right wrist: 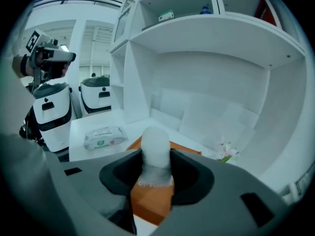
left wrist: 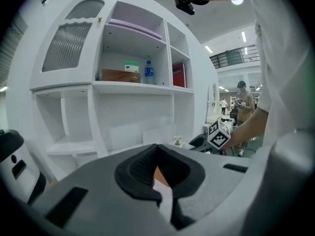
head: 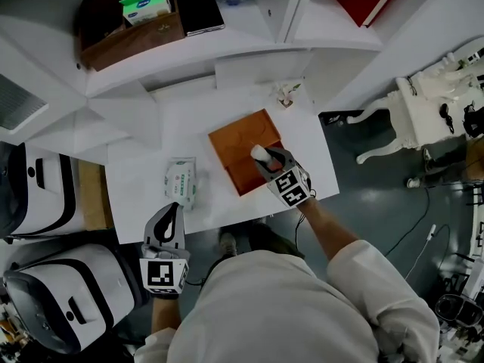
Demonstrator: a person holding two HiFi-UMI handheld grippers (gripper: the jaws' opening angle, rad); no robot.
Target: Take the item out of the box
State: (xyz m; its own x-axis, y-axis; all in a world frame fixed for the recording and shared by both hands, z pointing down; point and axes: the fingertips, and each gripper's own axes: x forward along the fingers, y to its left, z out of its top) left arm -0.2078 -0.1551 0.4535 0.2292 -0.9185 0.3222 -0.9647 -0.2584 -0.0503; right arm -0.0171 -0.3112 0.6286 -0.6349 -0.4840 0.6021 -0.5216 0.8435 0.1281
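An open orange-brown box (head: 236,153) lies on the white table (head: 144,165). My right gripper (head: 265,157) hovers over the box's near right part, shut on a white rounded cylinder (head: 259,153). In the right gripper view the white item (right wrist: 155,146) stands upright between the pads of the right gripper (right wrist: 156,163), above the box (right wrist: 152,203). My left gripper (head: 172,212) hangs at the table's front edge, just below a wipes pack (head: 181,180). The jaws of the left gripper (left wrist: 157,154) meet at their tips with nothing between them.
A small flower (head: 286,93) sits at the table's back. On the shelf above are a brown crate (head: 136,36) with a green-white carton (head: 147,6), and a dark flat case (head: 199,10). White machines (head: 45,195) stand at the left, a white chair (head: 431,104) at the right.
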